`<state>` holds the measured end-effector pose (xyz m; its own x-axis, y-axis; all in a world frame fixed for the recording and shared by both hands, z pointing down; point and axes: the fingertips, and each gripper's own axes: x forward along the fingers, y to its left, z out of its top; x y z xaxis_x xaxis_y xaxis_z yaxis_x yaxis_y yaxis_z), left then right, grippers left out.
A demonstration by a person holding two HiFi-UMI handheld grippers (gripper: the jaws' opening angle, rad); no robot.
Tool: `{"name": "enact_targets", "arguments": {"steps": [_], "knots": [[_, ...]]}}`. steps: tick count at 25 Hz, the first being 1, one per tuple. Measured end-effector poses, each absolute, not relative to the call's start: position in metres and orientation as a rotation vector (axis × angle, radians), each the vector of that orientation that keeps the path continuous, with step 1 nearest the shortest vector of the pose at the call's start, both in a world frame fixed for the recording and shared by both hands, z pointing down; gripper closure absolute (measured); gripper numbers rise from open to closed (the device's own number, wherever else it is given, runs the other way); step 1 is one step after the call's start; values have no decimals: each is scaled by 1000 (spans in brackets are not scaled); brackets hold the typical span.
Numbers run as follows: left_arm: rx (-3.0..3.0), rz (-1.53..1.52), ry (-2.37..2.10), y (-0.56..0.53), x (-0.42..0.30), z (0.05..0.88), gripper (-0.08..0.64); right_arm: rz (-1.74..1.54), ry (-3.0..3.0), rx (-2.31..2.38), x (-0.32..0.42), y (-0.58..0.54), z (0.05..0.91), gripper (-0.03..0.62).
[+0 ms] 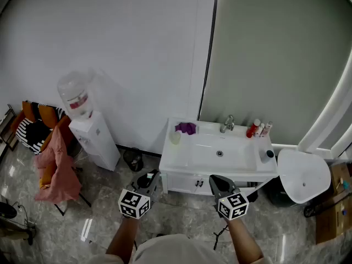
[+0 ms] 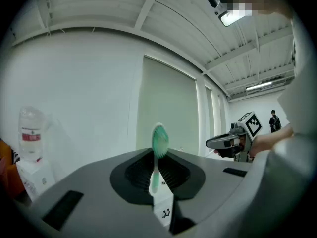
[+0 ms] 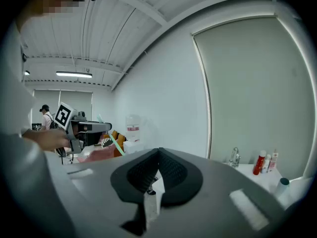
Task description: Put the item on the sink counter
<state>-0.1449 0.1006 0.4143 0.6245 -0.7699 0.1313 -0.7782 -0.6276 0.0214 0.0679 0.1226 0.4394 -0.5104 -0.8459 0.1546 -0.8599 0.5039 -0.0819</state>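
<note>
A green toothbrush (image 2: 159, 139) stands upright between the jaws of my left gripper (image 2: 158, 155), which is shut on its handle with the brush head above the fingertips. In the head view that gripper (image 1: 148, 179) hovers over the floor, short of the white sink counter (image 1: 181, 159). My right gripper (image 1: 215, 179) is level with it, in front of the cabinet, shut with nothing in it (image 3: 159, 152). From the right gripper view, the left gripper (image 3: 94, 128) shows with the toothbrush (image 3: 117, 146) slanting out of it.
On the counter are a faucet (image 1: 227, 124), a purple cloth (image 1: 186, 128), a pale cup (image 1: 175, 137), red and white bottles (image 1: 254, 128) and a dark-capped container (image 1: 268, 154). A water dispenser (image 1: 91, 133), a small bin (image 1: 132, 159) and a chair with clothes (image 1: 52, 166) stand left; a round white seat (image 1: 303, 176) stands right.
</note>
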Motion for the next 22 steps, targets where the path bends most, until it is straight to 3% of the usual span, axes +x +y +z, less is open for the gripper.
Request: {"name": "enact_targets", "arguments": {"steps": [22], "knots": [[2775,193,-1276,100,-185,425,528,287,-2574,1542,18,121,459,581]]}}
